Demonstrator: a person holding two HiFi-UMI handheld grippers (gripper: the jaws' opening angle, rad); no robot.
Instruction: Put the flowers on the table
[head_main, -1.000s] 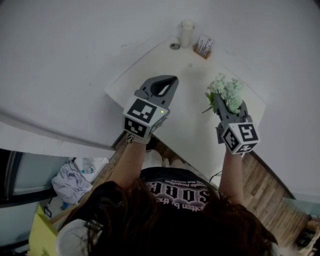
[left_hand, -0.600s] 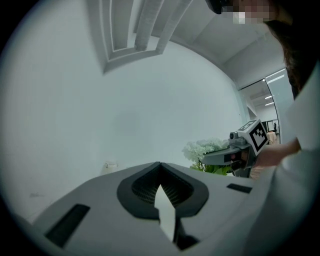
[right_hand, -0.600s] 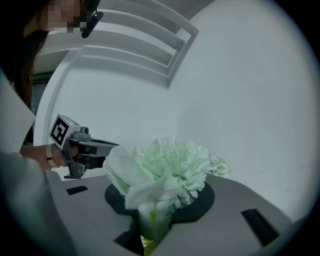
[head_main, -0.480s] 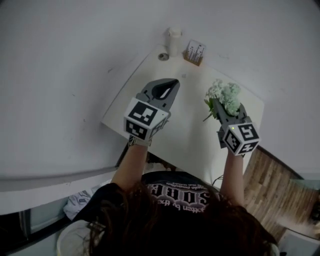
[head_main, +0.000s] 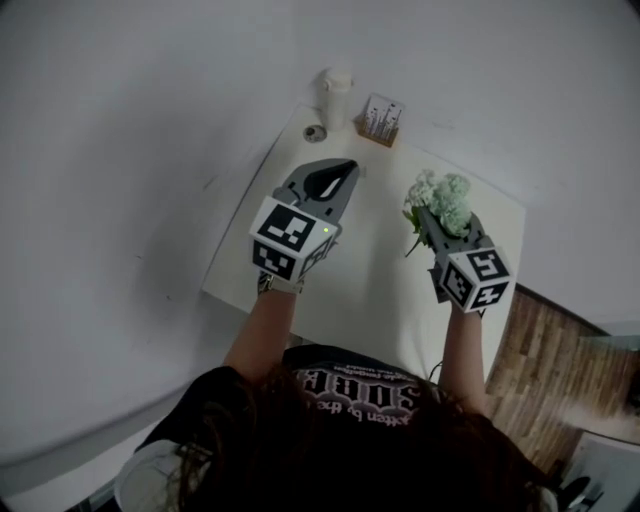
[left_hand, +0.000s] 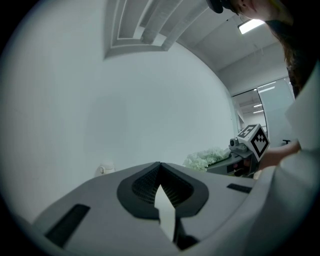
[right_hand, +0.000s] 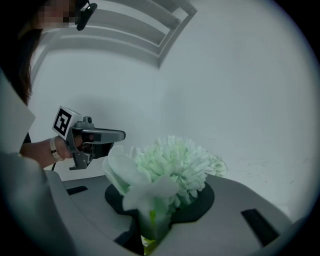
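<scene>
Plain white wall (head_main: 150, 200) is taking up most of the head view, with a strip of wooden floor (head_main: 545, 370) peeking in at the lower right. The white table (head_main: 375, 255) is sitting in the corner, and its near edge is getting hidden behind the person's arms and dark shirt (head_main: 350, 390); their head is getting cut off at the bottom.

The left gripper (head_main: 342, 170) is hovering over the table's left half, its jaws pressing together at the tips with nothing between them. The right gripper (head_main: 438, 216) is pinching the stems of the flowers (head_main: 445, 198), holding them up over the table's right side rather than lying on it. The pale green-white blooms are covering that gripper's tips from above, and in the right gripper view the stems are disappearing down between the jaws, so I can't tell how long they are.

At the far end a white cup (head_main: 337, 92), a small holder (head_main: 381, 120) and a little round thing (head_main: 315, 132) are standing close together. What's in the holder is too small to tell.
</scene>
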